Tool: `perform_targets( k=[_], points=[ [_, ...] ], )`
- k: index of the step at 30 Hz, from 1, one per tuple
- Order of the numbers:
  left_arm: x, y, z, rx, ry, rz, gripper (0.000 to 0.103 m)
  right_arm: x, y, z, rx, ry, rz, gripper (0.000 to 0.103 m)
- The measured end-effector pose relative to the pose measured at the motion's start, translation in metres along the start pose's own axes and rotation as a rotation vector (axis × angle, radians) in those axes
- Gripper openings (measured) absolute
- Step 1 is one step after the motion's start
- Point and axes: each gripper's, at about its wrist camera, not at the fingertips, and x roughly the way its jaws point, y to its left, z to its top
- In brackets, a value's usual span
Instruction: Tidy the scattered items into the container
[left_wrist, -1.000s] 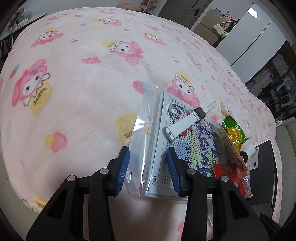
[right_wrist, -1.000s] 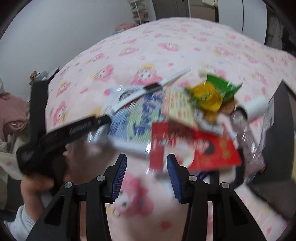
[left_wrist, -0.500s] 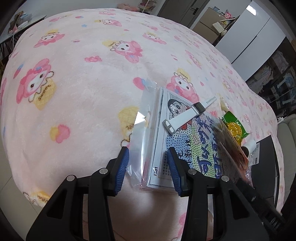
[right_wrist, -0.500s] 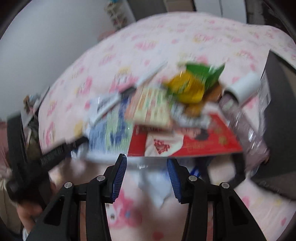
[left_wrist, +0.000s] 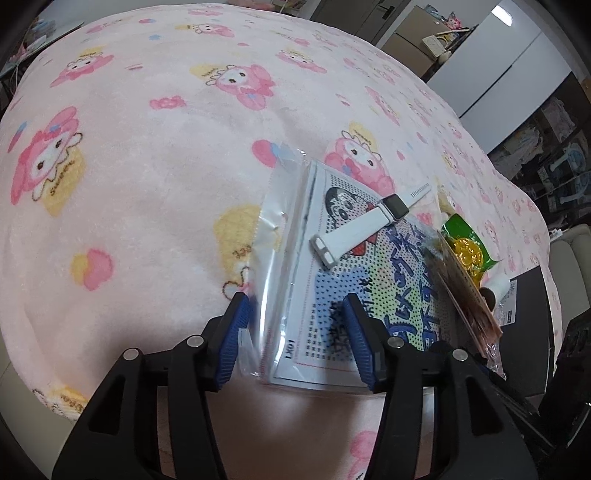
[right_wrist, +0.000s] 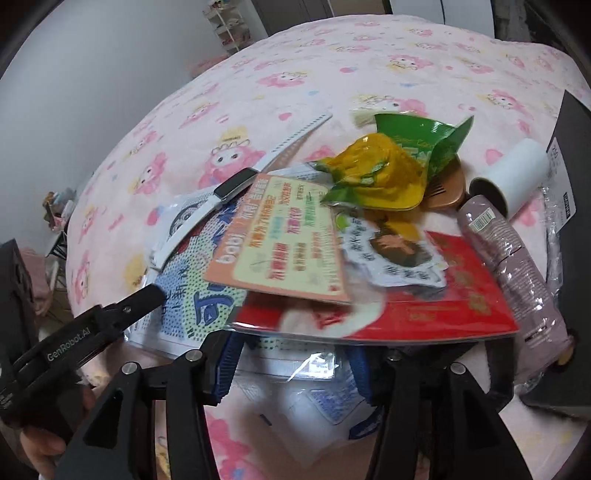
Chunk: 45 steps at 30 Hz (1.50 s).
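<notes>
Both grippers' jaws, just widening, straddle a stack of packets without clamping: the left gripper (left_wrist: 297, 334) around the clear-bagged bead kit (left_wrist: 332, 288), the right gripper (right_wrist: 291, 363) beneath the red packet (right_wrist: 424, 306).

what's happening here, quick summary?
A person with two handheld grippers is working a pile of scattered items on a pink blanket. The left gripper straddles a clear-bagged bead kit, jaws just widened. The right gripper pokes under a red packet. Black container waits beside.
</notes>
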Motion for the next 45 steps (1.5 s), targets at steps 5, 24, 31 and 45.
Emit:
perform_targets(
  k=[5,24,31,45],
  points=[
    [-0.01,-0.003,-0.01,0.033,0.031,-0.02,0.053,-0.016,0.003,-0.013,0.001,0.008,0.014,0.042],
    [-0.083,-0.032,-0.099,0.144,0.068,-0.053,0.053,-0.118,-0.019,-0.1,0.067,-0.043,0.045,0.041],
    [-0.081,-0.033,-0.094,0.18,0.048,-0.008,0.056,-0.121,-0.016,-0.118,0.041,0.002,0.073,0.041],
    [-0.089,-0.005,-0.076,0.081,0.112,0.019,0.056,-0.081,-0.007,-0.119,0.063,0.134,0.121,0.04]
  ],
)
